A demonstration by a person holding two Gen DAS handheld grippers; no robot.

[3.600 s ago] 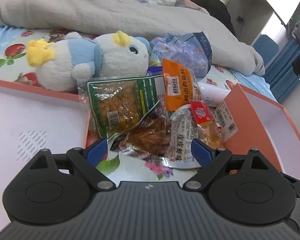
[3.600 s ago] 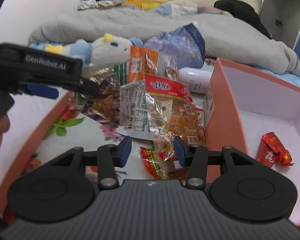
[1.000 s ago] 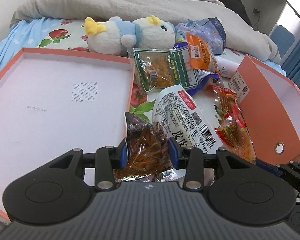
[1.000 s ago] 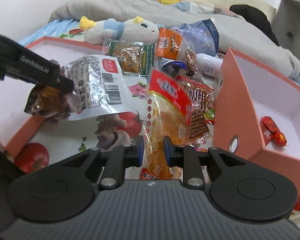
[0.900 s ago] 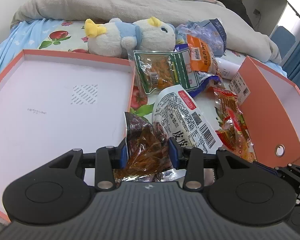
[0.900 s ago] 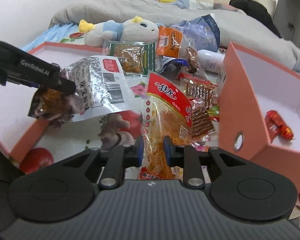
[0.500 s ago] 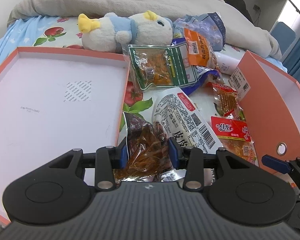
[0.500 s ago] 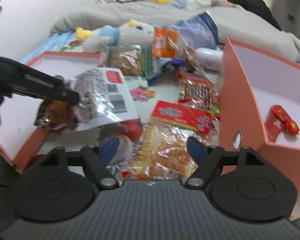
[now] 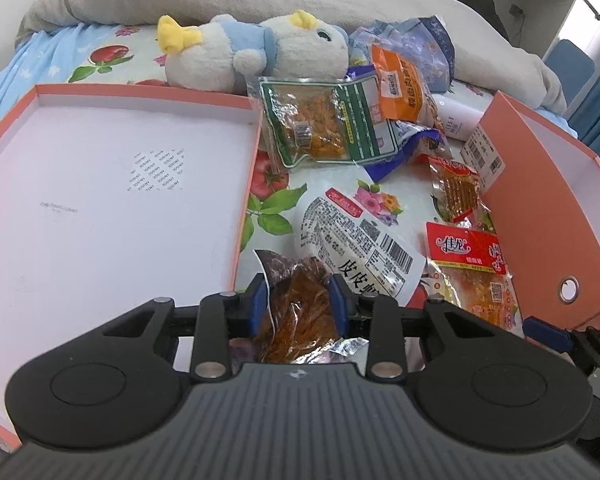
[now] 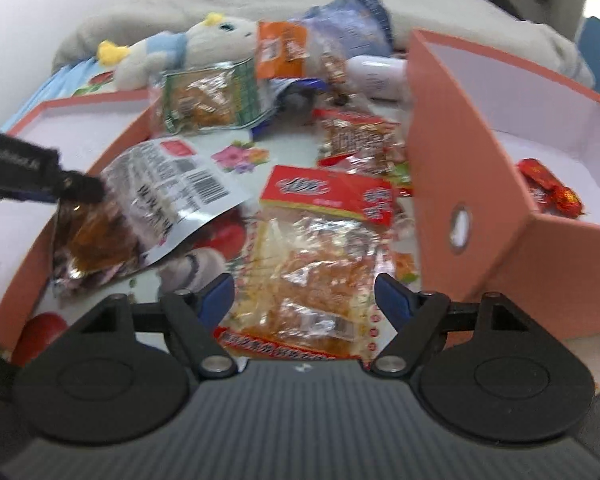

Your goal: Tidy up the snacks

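Left wrist view: left gripper (image 9: 298, 300) clamps crinkly brown-filled foil snack pouch (image 9: 300, 312), jaws just tightening; shallow white-lined orange box lid (image 9: 100, 184) immediately left. Right gripper (image 10: 304, 294) jaws spread, nothing held.

The silver-white snack bag (image 9: 356, 240) carried large black characters "皮皮虾" beside a barcode and a small red label too fine to read. The red-topped packet (image 9: 466, 249) showed "佳龙" in white. The orange packet (image 9: 400, 84) bore characters too small to tell.

Bright, even daylight, fisheye bending at the edges; the right wrist view is motion-blurred, the left sharp.
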